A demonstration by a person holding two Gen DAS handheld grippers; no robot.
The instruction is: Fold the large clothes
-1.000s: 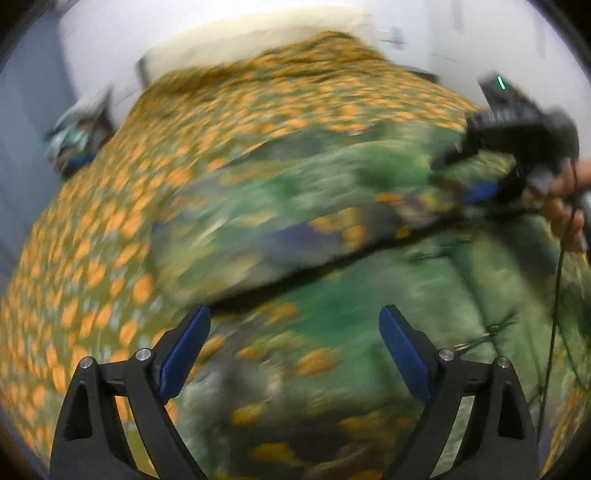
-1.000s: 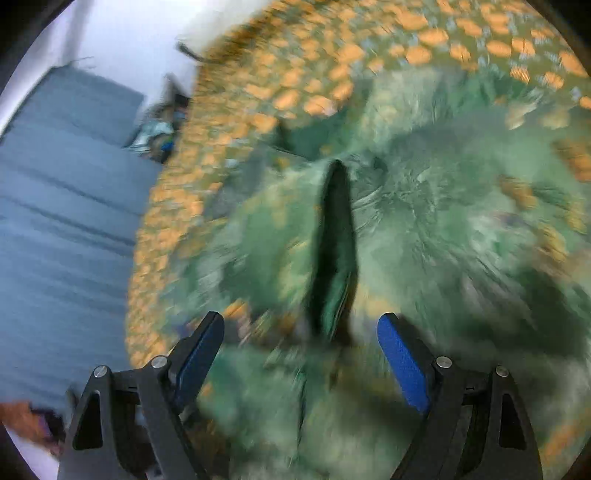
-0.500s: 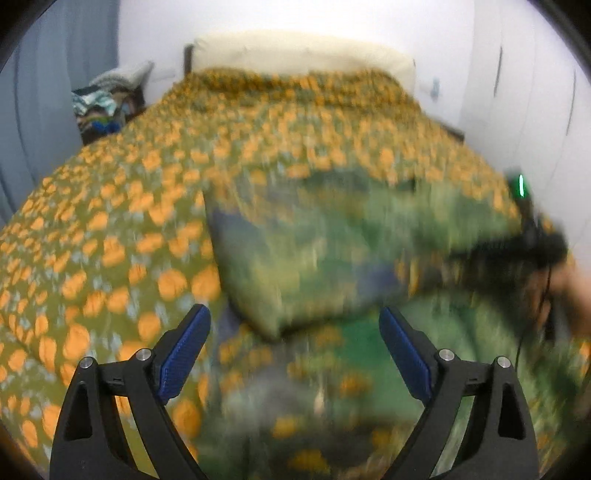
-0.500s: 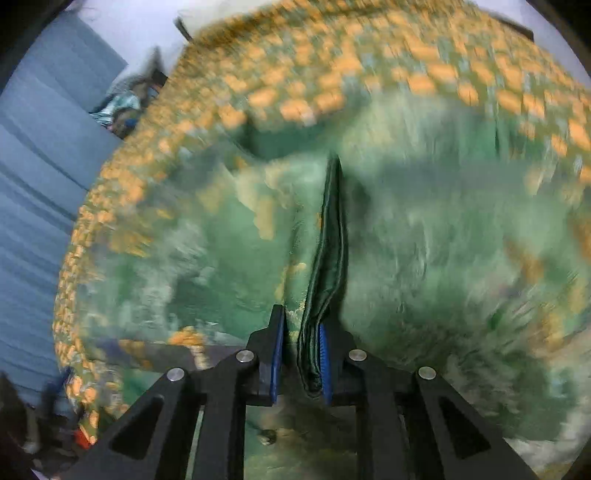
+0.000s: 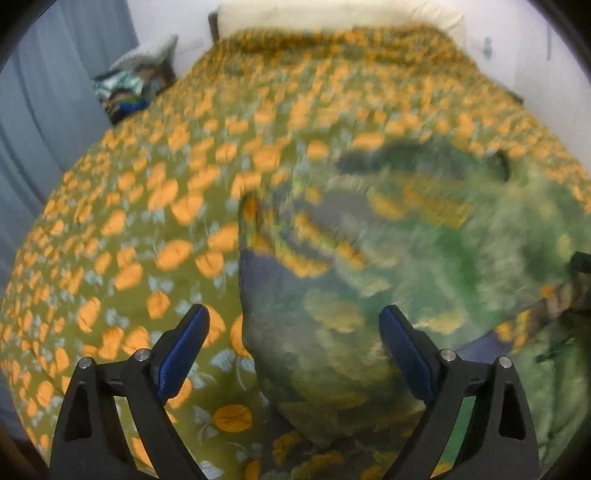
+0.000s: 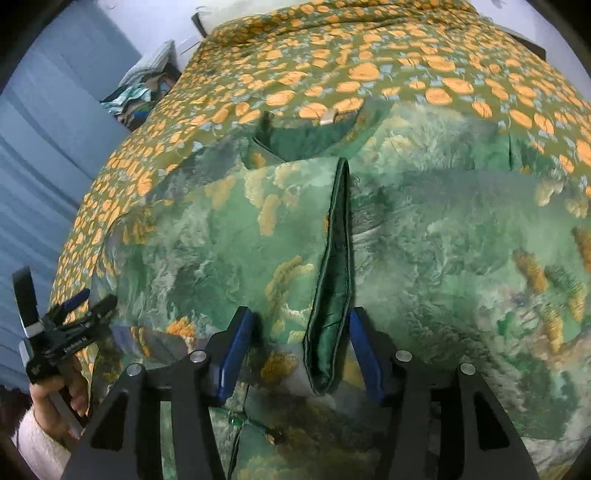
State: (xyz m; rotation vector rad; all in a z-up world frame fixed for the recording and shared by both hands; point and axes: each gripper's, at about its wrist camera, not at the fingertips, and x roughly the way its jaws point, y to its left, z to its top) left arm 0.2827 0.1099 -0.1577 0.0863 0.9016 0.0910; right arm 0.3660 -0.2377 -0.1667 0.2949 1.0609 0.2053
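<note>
A large green garment [image 6: 424, 236] with yellow and blue print lies spread on the bed, with a flap folded over from the left. It also shows blurred in the left wrist view [image 5: 388, 258]. My right gripper [image 6: 299, 350] is open, its blue pads on either side of a raised dark green fold edge [image 6: 332, 280] without pinching it. My left gripper [image 5: 293, 350] is open and empty above the garment's left corner; it also shows at the left of the right wrist view [image 6: 74, 310].
The bed carries a green cover with orange flowers [image 5: 147, 206] and a cream pillow [image 5: 332, 14] at its head. A pile of clothes [image 6: 136, 96] sits at the far left of the bed. A blue curtain [image 6: 44, 147] hangs on the left.
My right gripper, shut on the fold edge half a second ago, has opened. My left gripper has swung left, so the garment's folded flap lies in front of it.
</note>
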